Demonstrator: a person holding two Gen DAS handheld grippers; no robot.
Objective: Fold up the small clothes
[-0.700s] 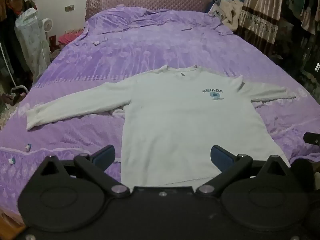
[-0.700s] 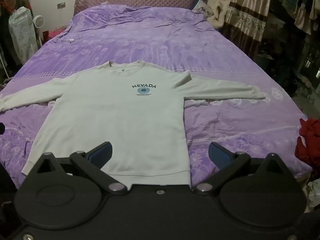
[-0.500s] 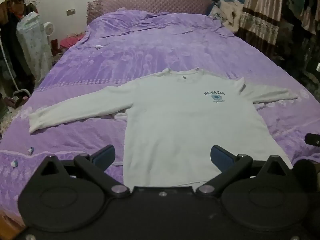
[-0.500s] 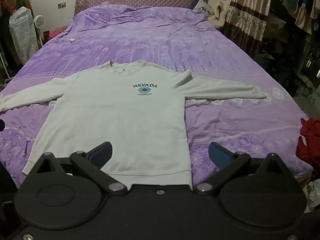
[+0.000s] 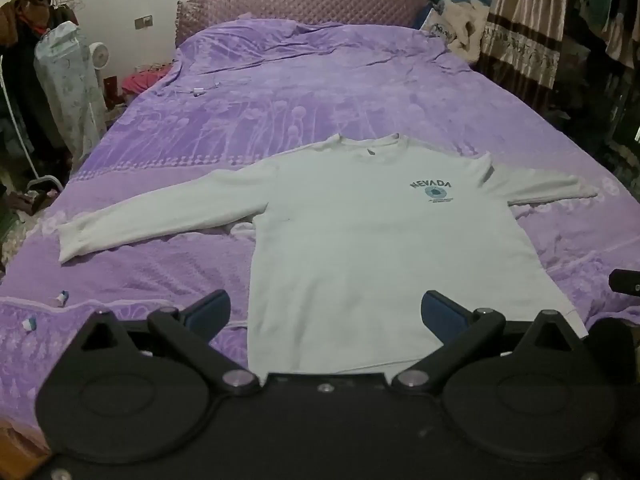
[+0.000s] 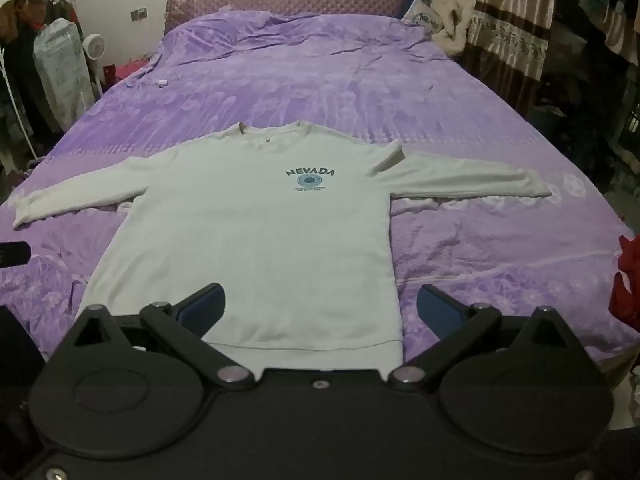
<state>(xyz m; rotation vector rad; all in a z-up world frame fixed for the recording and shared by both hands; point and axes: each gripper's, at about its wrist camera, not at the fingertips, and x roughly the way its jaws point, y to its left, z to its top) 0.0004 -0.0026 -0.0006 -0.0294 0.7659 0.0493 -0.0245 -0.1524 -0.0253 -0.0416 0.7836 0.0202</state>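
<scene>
I see both grippers — left gripper [image 5: 325, 312], right gripper [image 6: 319, 306] — spread wide, empty, over the sweatshirt [image 6: 260, 240] hem at the bed's [image 6: 480, 248] near edge.

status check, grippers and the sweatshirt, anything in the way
Left gripper open, empty. Right gripper open, empty. White sweatshirt flat on the bed, sleeves spread, unfolded. Nothing on the sweatshirt.

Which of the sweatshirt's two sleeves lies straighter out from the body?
The sleeve on the picture's right runs almost straight sideways across the purple bedspread. The other sleeve slants down toward the sweatshirt's hem side.
</scene>
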